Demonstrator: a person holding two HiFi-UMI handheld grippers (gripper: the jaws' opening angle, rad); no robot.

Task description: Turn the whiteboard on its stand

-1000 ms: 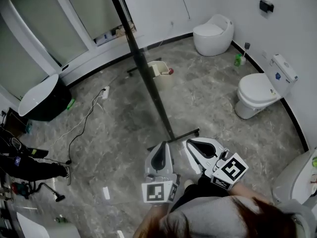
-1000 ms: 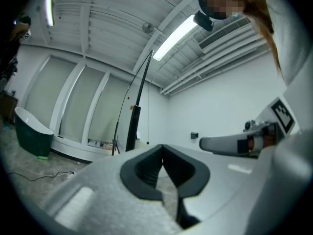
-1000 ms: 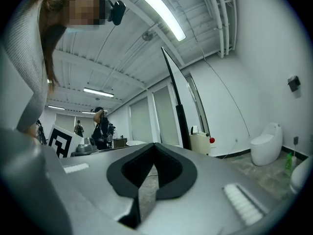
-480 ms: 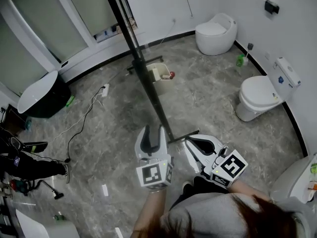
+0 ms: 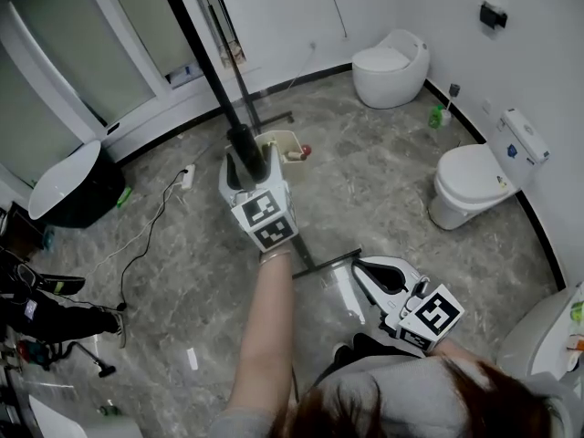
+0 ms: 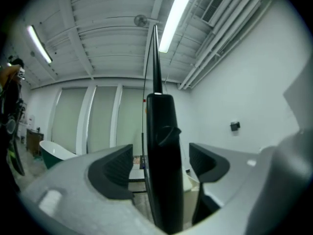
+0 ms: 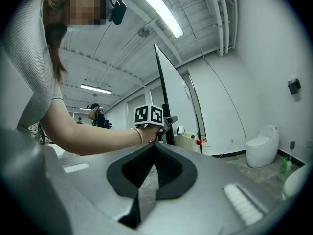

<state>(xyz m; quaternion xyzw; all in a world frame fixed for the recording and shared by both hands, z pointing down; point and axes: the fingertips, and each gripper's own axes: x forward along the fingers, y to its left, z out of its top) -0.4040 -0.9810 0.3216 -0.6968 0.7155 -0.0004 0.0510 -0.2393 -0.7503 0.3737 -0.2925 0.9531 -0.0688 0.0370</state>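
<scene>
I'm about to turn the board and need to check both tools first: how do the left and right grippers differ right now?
The left gripper has its jaws apart, having just been opening, with the black edge of the whiteboard between them and clear of the pads. The right gripper has its jaws together on nothing. The left gripper is stretched out to the whiteboard, while the right gripper is held back near the person. Both are grey and carry a marker cube.

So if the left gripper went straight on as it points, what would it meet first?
The black edge of the whiteboard: it stands between the jaws of the left gripper, which have just been opening and look clear of it. How deep it sits is unclear.
</scene>
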